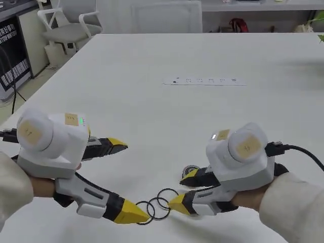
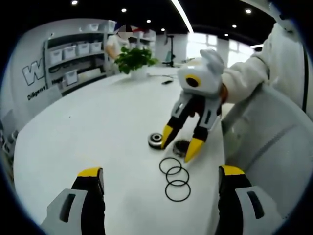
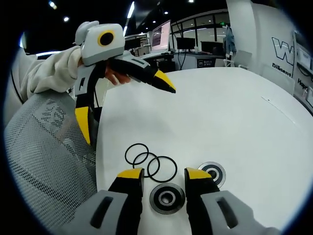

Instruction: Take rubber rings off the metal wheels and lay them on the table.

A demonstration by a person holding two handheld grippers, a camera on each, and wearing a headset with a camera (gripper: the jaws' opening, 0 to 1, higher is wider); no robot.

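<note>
Tabletop (image 1: 202, 116) holds three rings (image 1: 158, 204); left tongs (image 1: 136, 183) wide, empty (right tongs (image 1: 177, 190) half-open, empty).

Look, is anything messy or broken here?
Nothing looks broken or spilled. Three rubber rings lie flat on the table, overlapping a little, beside two metal wheels.

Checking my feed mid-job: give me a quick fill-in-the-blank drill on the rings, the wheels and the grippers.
1. ____ rubber rings lie on the table.
2. ____ metal wheels sit by the right gripper.
3. The left gripper holds its jaws wide ____.
Missing words: three, two, open.
</note>
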